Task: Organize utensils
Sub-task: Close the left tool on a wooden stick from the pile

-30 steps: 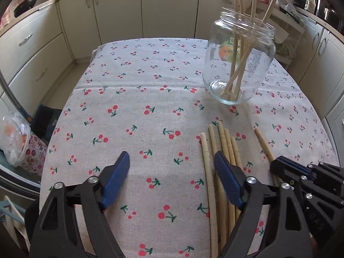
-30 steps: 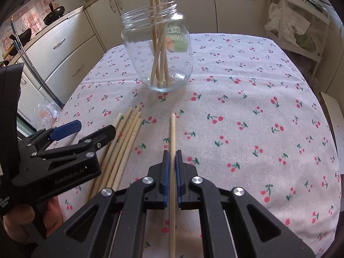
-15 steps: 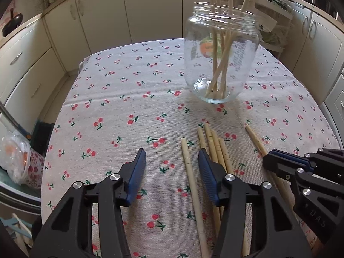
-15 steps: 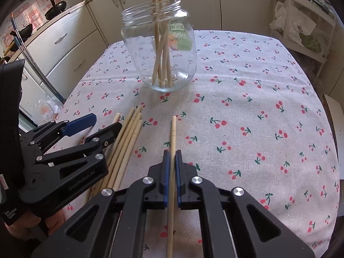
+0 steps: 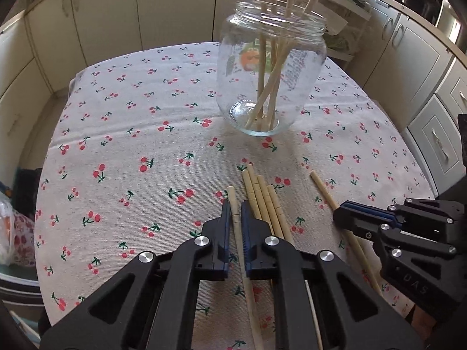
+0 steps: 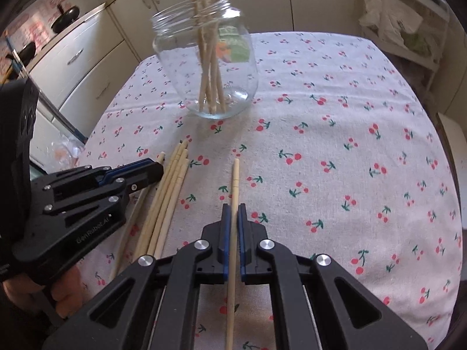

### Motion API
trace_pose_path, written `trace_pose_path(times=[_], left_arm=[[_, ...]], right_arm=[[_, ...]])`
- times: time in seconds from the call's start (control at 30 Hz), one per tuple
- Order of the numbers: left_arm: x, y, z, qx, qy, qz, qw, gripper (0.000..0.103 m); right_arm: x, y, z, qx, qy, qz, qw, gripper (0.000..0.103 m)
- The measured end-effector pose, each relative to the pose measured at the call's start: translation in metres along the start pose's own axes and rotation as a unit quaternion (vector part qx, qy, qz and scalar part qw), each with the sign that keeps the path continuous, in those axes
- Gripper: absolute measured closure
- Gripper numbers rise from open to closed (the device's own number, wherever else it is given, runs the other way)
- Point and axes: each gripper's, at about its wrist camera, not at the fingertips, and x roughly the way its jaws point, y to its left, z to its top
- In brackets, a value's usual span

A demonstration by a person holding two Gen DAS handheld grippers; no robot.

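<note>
A glass jar [image 5: 271,78] stands on the cherry-print tablecloth with several wooden chopsticks upright in it; it also shows in the right wrist view [image 6: 207,67]. My left gripper [image 5: 233,208] is shut on a single chopstick [image 5: 233,201] lying at the left edge of a bundle of loose chopsticks [image 5: 262,201]. My right gripper [image 6: 233,213] is shut on a separate chopstick [image 6: 235,178] lying on the cloth to the right of the bundle [image 6: 172,186]. In the left wrist view the right gripper [image 5: 364,215] shows over its chopstick [image 5: 324,192].
The table [image 5: 116,145] is ringed by cream kitchen cabinets [image 5: 423,67]. A wire shelf with bags [image 6: 402,23] stands at the far right. A plastic bag [image 5: 11,233] lies below the table's left edge.
My left gripper moved right over the leftmost chopstick and closed from wide open to shut on it. My right gripper stayed shut on its chopstick.
</note>
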Motion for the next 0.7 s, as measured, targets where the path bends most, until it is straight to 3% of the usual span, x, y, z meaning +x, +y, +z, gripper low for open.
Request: trace_pose_path(times=[0.13,0.33,0.43,0.53,0.7], left_arm=[[-0.001,-0.004,-0.002,0.011,-0.004,0.014,0.9998,0.096],[-0.010,0.011,0.005,-0.022,-0.009,-0.012,0.9996,0.098],[-0.043,0.019,0.017,-0.046,-0.069,-0.033,0.9960,0.098],[-0.077,0.021,0.033,-0.061,-0.149,-0.056,0.9853,0.098],[-0.131,0.018,0.071,-0.091,-0.297,-0.050,0.9492,0.098]], right_arm=[[0.001,0.001,0.000,-0.007,-0.005,0.001,1.000,0.097],[-0.001,-0.008,-0.003,0.025,-0.016,0.019,0.999,0.098],[-0.002,-0.013,-0.005,0.044,-0.024,0.029,0.998,0.098],[-0.002,-0.014,-0.007,0.054,-0.036,0.035,0.997,0.098],[-0.004,-0.022,-0.017,0.080,-0.068,0.059,0.993,0.098]])
